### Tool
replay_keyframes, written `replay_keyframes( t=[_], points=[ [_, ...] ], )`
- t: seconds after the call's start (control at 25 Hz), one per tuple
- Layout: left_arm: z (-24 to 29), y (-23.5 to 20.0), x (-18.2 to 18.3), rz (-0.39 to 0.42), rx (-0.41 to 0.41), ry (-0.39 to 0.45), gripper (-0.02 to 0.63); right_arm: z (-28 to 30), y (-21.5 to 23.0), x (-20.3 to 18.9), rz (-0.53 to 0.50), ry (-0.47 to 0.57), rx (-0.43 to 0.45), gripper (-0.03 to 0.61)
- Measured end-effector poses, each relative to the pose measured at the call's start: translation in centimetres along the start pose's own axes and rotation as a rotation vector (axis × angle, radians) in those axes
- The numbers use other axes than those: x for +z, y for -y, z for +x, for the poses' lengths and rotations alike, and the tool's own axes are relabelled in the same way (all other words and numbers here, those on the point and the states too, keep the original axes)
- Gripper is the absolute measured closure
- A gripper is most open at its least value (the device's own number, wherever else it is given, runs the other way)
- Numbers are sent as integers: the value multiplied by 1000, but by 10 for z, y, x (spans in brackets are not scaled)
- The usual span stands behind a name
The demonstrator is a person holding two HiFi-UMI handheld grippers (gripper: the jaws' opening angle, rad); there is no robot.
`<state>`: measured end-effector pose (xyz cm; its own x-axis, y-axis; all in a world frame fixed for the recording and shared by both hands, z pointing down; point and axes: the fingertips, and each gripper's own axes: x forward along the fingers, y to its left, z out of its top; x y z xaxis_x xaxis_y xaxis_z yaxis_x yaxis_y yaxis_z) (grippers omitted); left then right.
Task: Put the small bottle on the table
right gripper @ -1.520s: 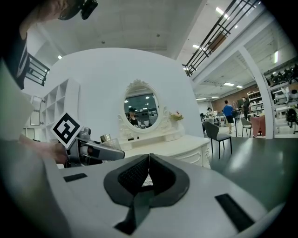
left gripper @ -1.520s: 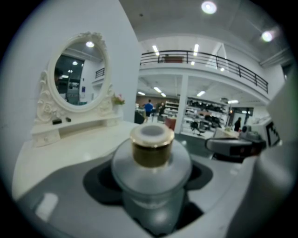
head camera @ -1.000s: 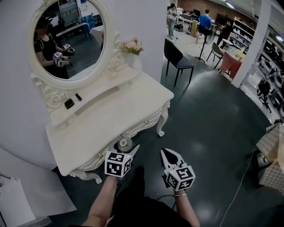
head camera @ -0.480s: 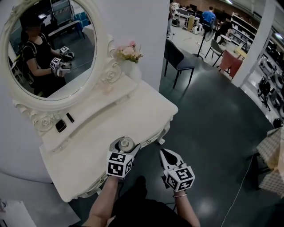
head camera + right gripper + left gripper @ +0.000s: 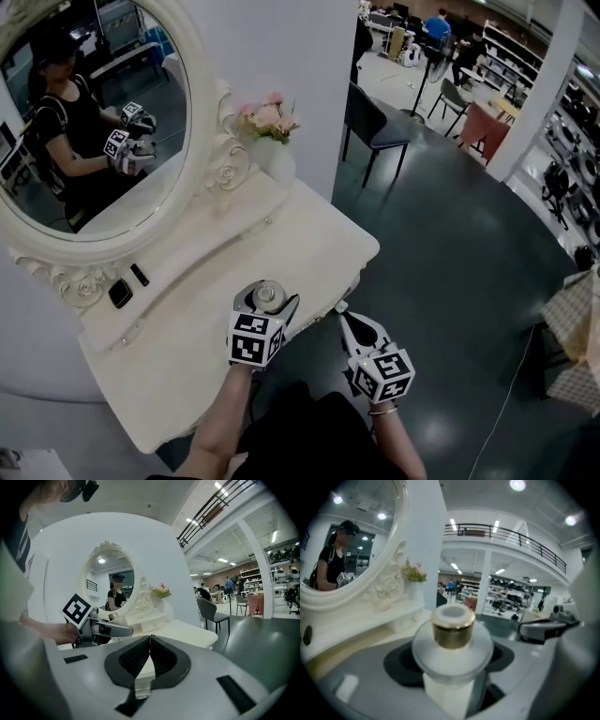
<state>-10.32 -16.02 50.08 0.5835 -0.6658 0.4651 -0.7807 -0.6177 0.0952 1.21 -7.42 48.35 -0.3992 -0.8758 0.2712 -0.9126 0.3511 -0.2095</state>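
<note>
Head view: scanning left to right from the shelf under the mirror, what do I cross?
Black box → small bottle → right gripper → pink chair.

No lettering, number or brand can be read anywhere. Only wordless black-and-white square markers [image 5: 249, 339] are borne by the left gripper [image 5: 267, 300] and the right gripper [image 5: 345, 317].

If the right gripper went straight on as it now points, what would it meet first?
Probably the white dressing table: the right gripper points at its near edge with nothing between. Whether it strikes the edge or skims over the top is unclear.
</note>
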Motion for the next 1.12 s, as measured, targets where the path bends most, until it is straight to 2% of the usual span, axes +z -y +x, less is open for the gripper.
replay_keyframes(
  t=[0.28, 0.6, 1.12],
  points=[
    [47, -10, 18, 14, -6, -9, 275, 23, 32, 10, 6, 3, -10, 574],
    [109, -23, 39, 8, 20, -28, 275, 65, 71, 37, -12, 11, 44, 574],
    [218, -47, 55, -33, 81, -79, 273, 113, 136, 41, 33, -60, 100, 574]
  ],
)
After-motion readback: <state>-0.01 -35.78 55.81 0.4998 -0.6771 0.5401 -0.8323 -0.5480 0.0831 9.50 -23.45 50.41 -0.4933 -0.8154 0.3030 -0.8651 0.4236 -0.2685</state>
